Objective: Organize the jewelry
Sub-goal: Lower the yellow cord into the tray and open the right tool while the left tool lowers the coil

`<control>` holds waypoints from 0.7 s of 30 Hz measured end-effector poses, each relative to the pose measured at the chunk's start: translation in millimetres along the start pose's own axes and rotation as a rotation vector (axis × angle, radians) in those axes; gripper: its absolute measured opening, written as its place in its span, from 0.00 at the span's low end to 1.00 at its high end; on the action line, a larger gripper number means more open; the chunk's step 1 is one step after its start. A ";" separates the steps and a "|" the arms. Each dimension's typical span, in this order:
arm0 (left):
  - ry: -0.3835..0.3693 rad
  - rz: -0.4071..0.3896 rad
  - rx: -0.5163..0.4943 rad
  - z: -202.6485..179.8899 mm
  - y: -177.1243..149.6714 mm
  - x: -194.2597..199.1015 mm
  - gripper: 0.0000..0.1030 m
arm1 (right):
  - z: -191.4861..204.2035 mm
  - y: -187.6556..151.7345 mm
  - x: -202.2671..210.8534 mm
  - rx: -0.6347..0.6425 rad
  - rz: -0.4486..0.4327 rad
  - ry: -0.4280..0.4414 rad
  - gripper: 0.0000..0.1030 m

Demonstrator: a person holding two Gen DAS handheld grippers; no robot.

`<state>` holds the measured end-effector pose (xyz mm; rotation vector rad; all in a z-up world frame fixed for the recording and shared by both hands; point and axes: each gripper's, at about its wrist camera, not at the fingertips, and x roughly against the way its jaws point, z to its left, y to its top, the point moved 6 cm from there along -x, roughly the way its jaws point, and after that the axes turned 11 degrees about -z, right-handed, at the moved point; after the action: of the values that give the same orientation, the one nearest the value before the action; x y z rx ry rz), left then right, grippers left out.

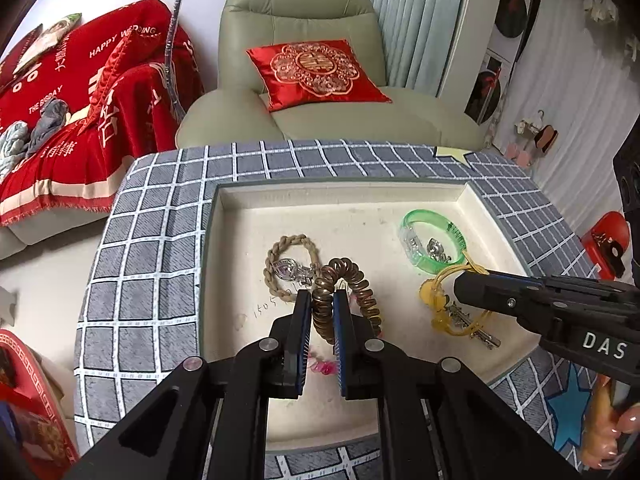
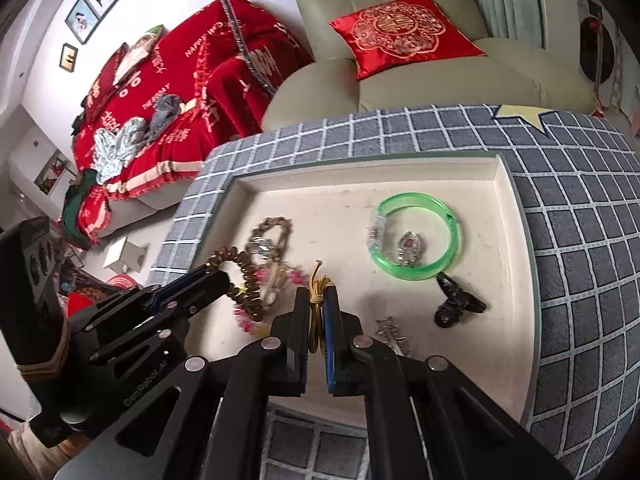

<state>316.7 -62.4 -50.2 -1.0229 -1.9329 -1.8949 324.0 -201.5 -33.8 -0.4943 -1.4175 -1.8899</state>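
Bronze glossy coiled plastic hair tie [image 1: 332, 300] between blue ribbed pads of left hand-held gripper [image 1: 322, 308], matt black plastic. Ahead and to its right: translucent green glossy plastic bangle [image 1: 434, 246]. Cream matt tray [image 1: 340, 196], faintly soiled. Grey checked woven cloth [image 1: 160, 240] around tray.

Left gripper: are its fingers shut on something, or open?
Shut on the bronze spiral coil bracelet: the left gripper has both blue-padded fingers pressing the coil's sides above the cream tray.

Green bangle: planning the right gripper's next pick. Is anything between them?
Only bare tray floor lies between the right gripper and the green bangle, but the jaws are shut on a yellow band. A silver pendant sits inside the bangle; a black clip lies right of the path.
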 end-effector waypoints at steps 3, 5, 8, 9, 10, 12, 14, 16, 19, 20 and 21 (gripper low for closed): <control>0.016 -0.001 -0.024 -2.5 -1.6 -3.8 0.26 | -10.9 -3.7 -5.0 -0.011 0.007 -0.026 0.07; 0.035 -0.006 -0.053 -4.3 -2.4 -6.7 0.26 | -18.5 -5.8 -8.2 -0.013 0.010 -0.052 0.07; 0.057 -0.001 -0.075 -5.1 -4.7 -11.9 0.27 | -27.8 -8.4 -11.6 -0.007 0.013 -0.086 0.07; 0.065 0.003 -0.079 -4.9 -5.8 -13.6 0.27 | -30.8 -9.4 -12.9 0.000 0.013 -0.103 0.07; 0.077 0.006 -0.085 -4.6 -7.4 -15.7 0.27 | -32.9 -10.6 -13.3 0.002 0.014 -0.110 0.07; 0.099 0.009 -0.095 -4.1 -10.5 -18.2 0.27 | -37.1 -13.2 -14.4 -0.003 0.020 -0.118 0.07; 0.109 0.018 -0.103 -3.4 -13.2 -21.2 0.27 | -40.8 -15.7 -16.3 -0.005 0.027 -0.128 0.07; 0.121 0.029 -0.107 -2.5 -16.1 -23.4 0.27 | -44.5 -17.5 -18.1 -0.008 0.034 -0.140 0.07; 0.122 0.037 -0.102 -1.8 -17.9 -24.6 0.27 | -47.0 -20.8 -20.5 -0.010 0.046 -0.151 0.07; 0.122 0.037 -0.102 -1.9 -18.0 -24.3 0.27 | -47.3 -21.6 -21.0 -0.008 0.050 -0.153 0.07; 0.122 0.037 -0.103 -2.0 -18.0 -24.0 0.27 | -46.9 -21.6 -20.8 -0.005 0.050 -0.154 0.07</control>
<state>322.2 -70.1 -78.8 -0.9408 -1.7543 -2.0045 327.4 -236.0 -77.4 -0.6844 -1.4848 -1.8489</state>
